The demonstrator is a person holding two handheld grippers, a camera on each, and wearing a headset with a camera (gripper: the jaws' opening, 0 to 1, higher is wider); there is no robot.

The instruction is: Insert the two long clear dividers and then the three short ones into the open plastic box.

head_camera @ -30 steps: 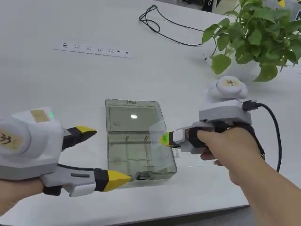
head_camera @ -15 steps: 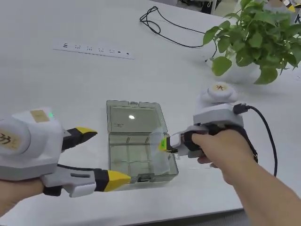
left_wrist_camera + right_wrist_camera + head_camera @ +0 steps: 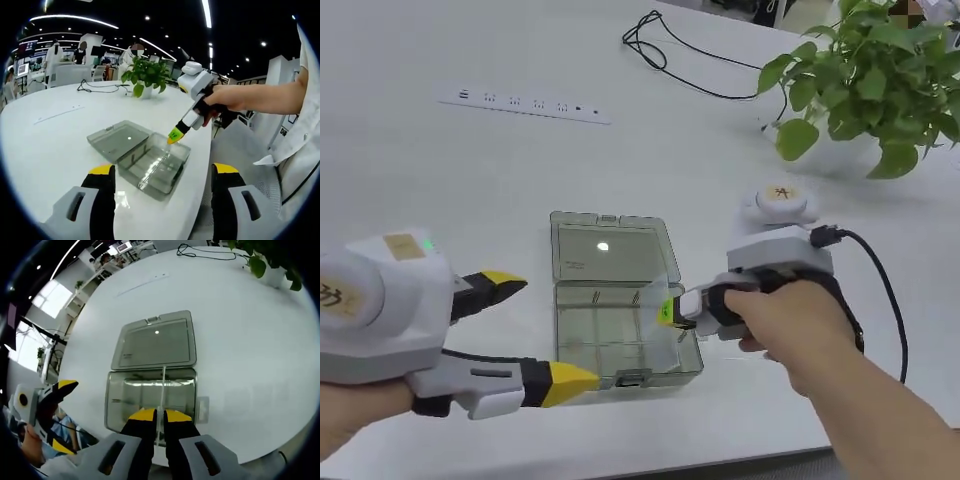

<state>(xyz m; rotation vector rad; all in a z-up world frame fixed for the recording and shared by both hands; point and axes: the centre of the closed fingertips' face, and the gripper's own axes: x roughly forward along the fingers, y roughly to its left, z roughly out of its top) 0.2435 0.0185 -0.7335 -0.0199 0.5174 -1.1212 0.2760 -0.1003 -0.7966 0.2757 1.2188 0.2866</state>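
Divider (image 3: 163, 390) is being lowered deeper into the box (image 3: 610, 335), pinched in the right tool (image 3: 668, 313). Left tool (image 3: 561, 329) is being held wide open, empty.

Two grippers, left gripper (image 3: 560, 330) and right gripper (image 3: 665, 312); one open plastic box (image 3: 610, 250), one clear divider (image 3: 163, 385); one power strip (image 3: 525, 103), one potted plant (image 3: 860, 70), one black cable (image 3: 632, 38)
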